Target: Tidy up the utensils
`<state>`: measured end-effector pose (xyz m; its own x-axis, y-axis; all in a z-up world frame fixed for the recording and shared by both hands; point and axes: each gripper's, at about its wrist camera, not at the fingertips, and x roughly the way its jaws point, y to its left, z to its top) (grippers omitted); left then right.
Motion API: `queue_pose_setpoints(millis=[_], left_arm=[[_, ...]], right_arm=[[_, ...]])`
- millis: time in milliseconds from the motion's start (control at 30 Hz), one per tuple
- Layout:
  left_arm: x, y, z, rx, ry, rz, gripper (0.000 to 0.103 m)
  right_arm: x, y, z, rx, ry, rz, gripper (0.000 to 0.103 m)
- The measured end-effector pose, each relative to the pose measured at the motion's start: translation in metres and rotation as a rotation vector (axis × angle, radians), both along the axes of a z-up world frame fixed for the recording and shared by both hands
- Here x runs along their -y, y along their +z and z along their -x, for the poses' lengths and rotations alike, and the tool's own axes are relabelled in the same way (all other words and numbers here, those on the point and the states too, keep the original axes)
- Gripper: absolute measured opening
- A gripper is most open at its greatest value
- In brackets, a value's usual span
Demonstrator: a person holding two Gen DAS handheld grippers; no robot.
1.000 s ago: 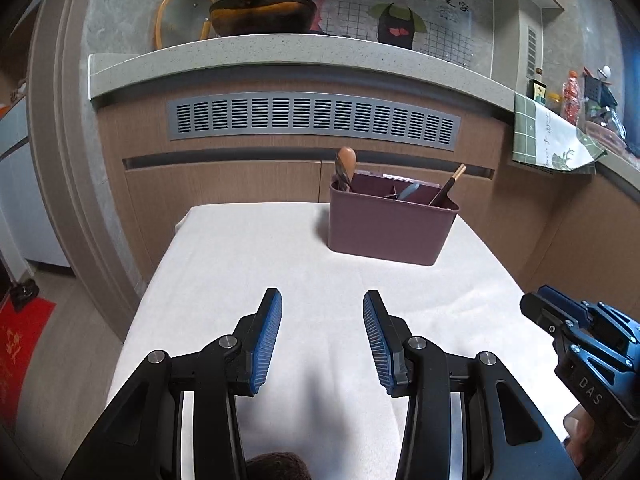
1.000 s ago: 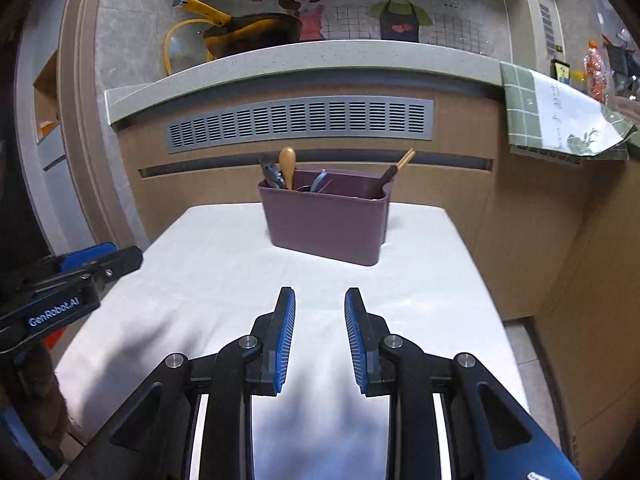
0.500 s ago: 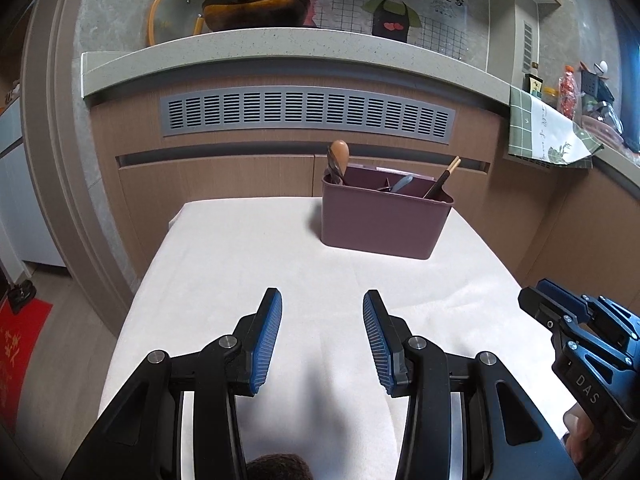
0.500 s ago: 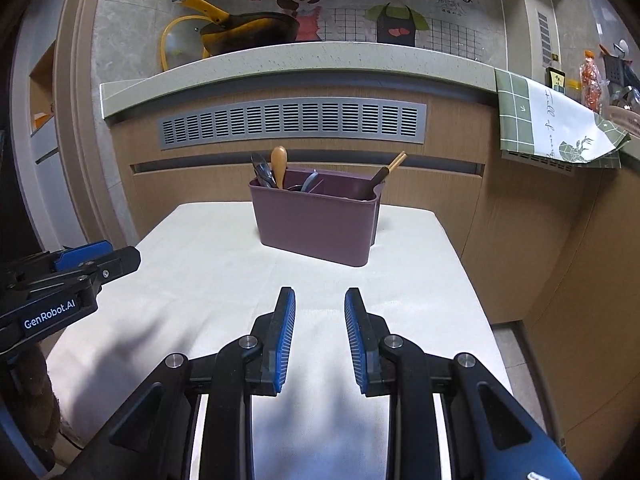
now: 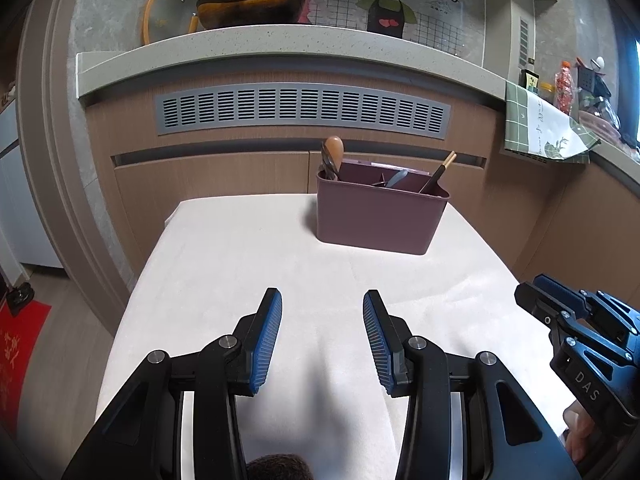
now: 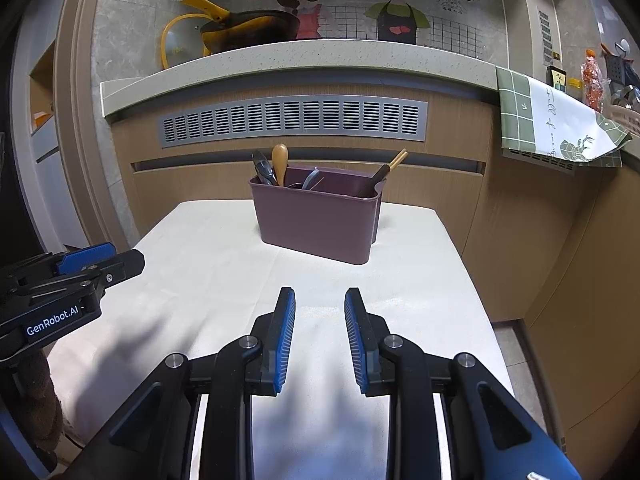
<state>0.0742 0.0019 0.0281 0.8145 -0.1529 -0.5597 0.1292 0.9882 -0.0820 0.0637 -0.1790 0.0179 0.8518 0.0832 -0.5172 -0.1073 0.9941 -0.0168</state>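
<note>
Nothing has shifted: both tongs, left (image 5: 322, 336) and right (image 6: 320, 336), stay spread and empty; the mauve plastic utensil caddy (image 6: 318, 220) looks already filled.

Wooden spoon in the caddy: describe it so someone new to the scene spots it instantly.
Start at the white-covered table in front of the wooden counter; a mauve utensil caddy stands at its far end. At the caddy's left end, an upright wooden spoon pokes above the rim beside dark metal utensils. Its rounded light-brown end sets it apart from the thin chopsticks leaning at the right end.
</note>
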Motion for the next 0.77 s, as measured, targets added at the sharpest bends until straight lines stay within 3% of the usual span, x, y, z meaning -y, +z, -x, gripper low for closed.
queue_pose_setpoints(millis=[767], left_arm=[[-0.001, -0.014, -0.003, -0.032, -0.018, 0.01, 0.043]], right_arm=[[0.003, 0.001, 0.0, -0.01, -0.035, 0.019, 0.024]])
